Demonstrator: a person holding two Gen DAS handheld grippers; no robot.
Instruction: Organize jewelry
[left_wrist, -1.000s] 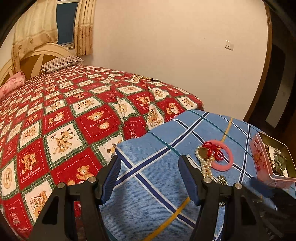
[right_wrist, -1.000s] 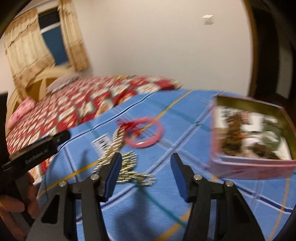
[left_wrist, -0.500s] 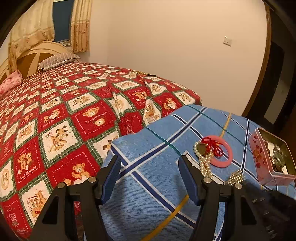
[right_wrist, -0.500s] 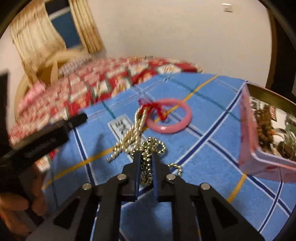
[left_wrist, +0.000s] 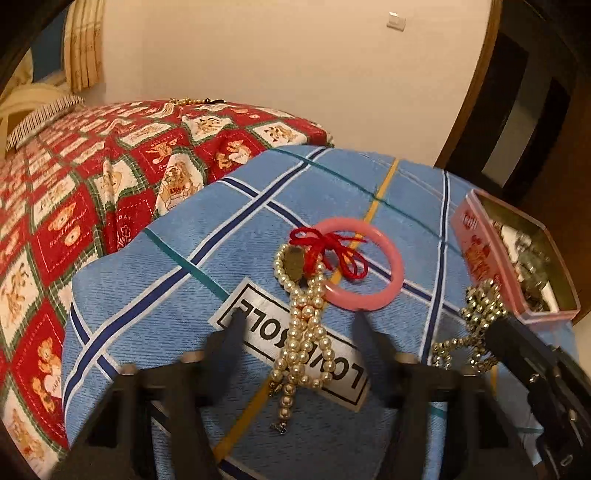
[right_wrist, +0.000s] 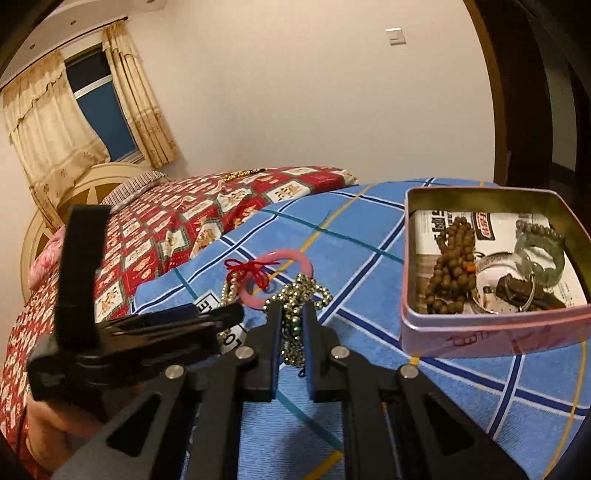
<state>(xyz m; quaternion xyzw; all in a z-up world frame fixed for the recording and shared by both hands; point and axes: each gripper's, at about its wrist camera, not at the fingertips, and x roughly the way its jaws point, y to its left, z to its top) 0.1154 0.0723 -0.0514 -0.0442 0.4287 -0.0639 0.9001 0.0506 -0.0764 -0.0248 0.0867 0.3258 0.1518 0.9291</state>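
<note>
My right gripper (right_wrist: 291, 314) is shut on a gold bead chain (right_wrist: 297, 295) and holds it lifted off the blue checked cloth (right_wrist: 369, 251); the chain also shows in the left wrist view (left_wrist: 476, 317). A pink tin box (right_wrist: 480, 332) with several bracelets and beads stands to its right, also in the left wrist view (left_wrist: 476, 251). A pearl necklace (left_wrist: 306, 332) and a pink bangle (left_wrist: 369, 299) with red thread lie on the cloth. My left gripper (left_wrist: 295, 328) is open, its fingers either side of the pearls' near end.
The cloth covers a raised surface beside a bed with a red bear-print quilt (left_wrist: 92, 184). A dark wooden door frame (left_wrist: 517, 110) stands behind the tin. Another gold chain (right_wrist: 240, 174) lies far off on the bed.
My right gripper closed on the gold chain and lifted it toward the tin. My left gripper moved forward and right until the pearl necklace lies between its fingers.
</note>
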